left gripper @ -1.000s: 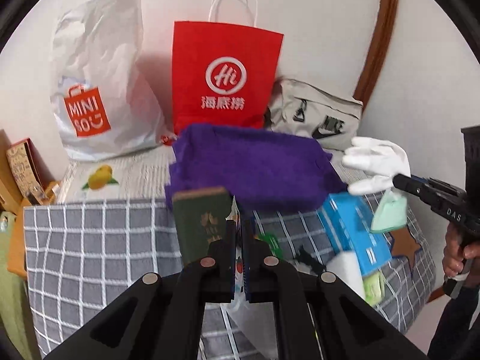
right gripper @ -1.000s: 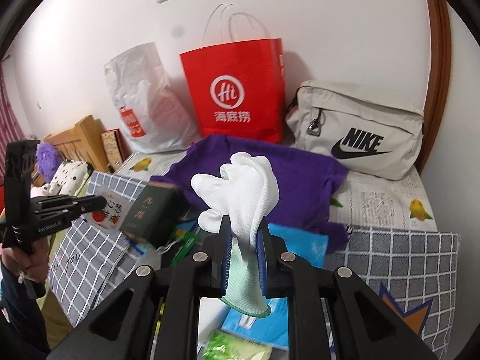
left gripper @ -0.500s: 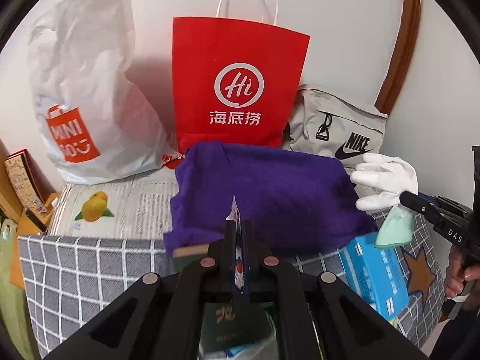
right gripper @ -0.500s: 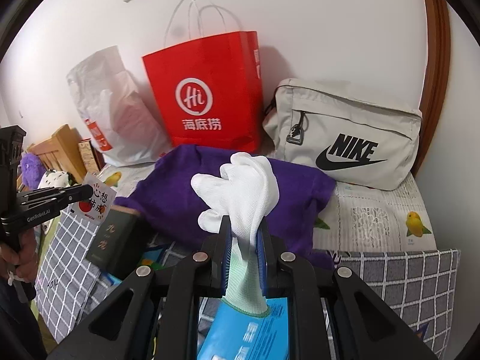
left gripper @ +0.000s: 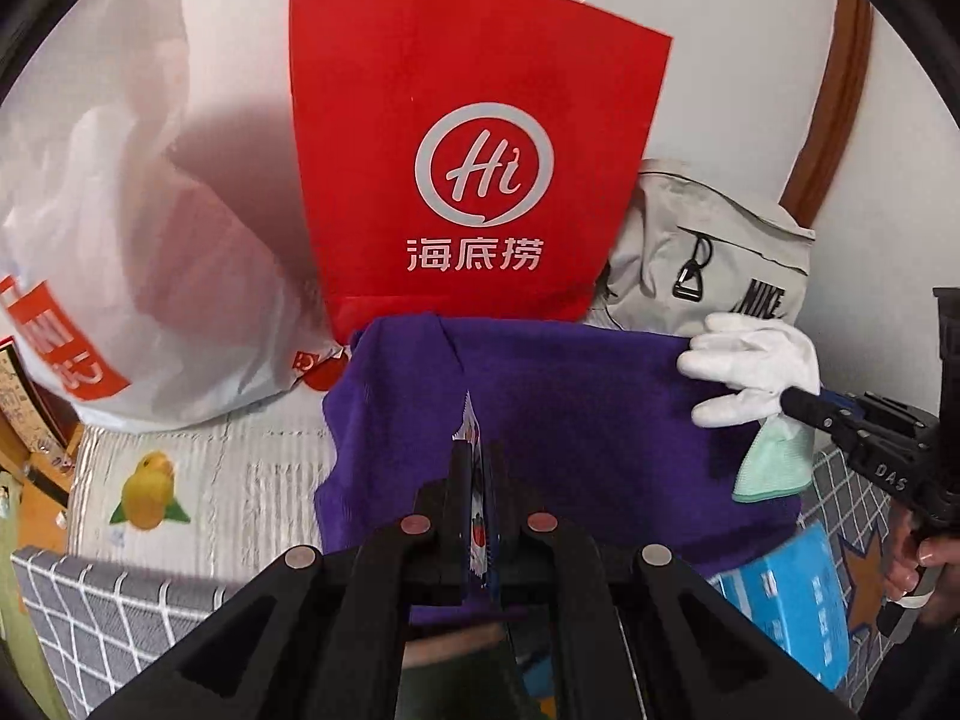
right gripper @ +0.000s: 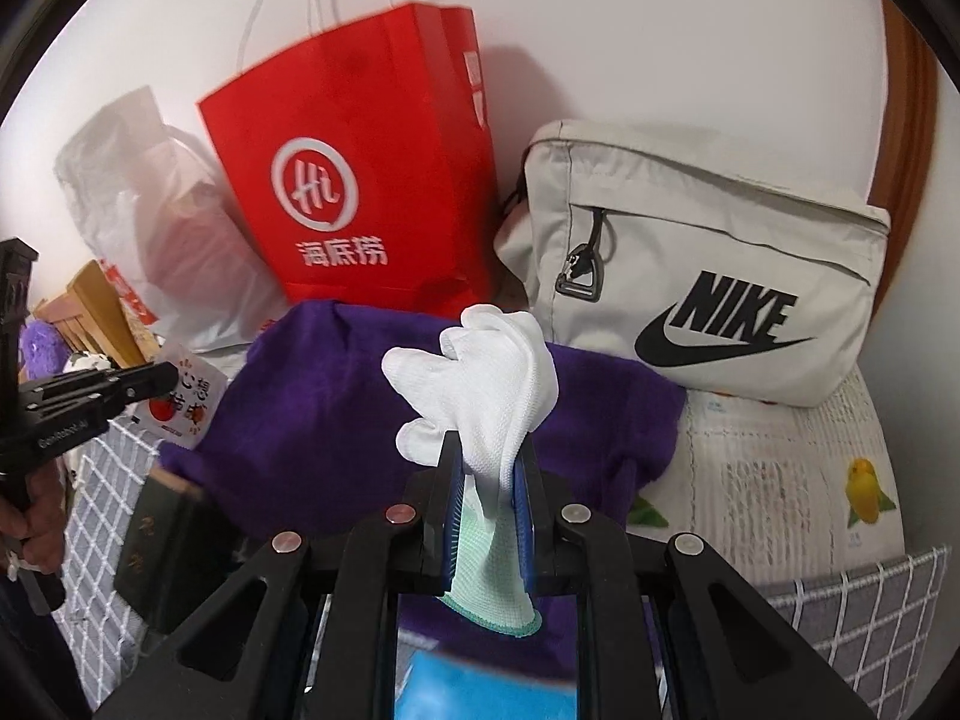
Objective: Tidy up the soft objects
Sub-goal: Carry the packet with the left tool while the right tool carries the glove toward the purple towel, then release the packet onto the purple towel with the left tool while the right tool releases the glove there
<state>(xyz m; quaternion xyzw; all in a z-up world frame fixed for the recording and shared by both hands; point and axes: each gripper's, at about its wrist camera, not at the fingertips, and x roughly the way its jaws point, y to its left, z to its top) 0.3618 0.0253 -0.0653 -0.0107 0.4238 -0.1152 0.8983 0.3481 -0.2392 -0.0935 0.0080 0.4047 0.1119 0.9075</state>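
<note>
Both grippers are loaded and held over the bed, pointing toward the bags at the back edge.

Right gripper point(right gripper: 487, 483): jaws nearly closed on a white glove point(right gripper: 480, 384). Grip sits at the wrist part; the fingers flop free above the jaws and the green cuff hangs out below. In the left view the same glove point(left gripper: 750, 369) hangs over the right end of the purple cloth point(left gripper: 570, 420).

Left gripper point(left gripper: 477, 480): jaws pressed together on a thin printed packet point(left gripper: 474, 438), held edge-on. From the right view the packet point(right gripper: 180, 399) sticks out past the tips, over the left end of the cloth.

Cloth lies spread on the bed, touching the foot of the red bag point(left gripper: 474, 150). Grey Nike bag point(right gripper: 708, 276) lies at the back right corner, zip apparently shut. White plastic bag point(left gripper: 120, 240) stands at back left. Blue box point(left gripper: 786, 600) lies near the front edge, partly under the cloth.

Risks, as judged:
- Glove is pinched over a narrow band of soft knit. A quick swing could let it creep out and drop on the cloth, short of any bag.
- Loose glove fingers may catch on the red bag's rim and fold outside it.
- The red bag is light paper and stands unsupported; a nudge from either gripper could tip it.
- The packet is slick and thin; any slackening drops it.
- The two grippers sit near each other over the cloth; converging on one bag risks a knock.
</note>
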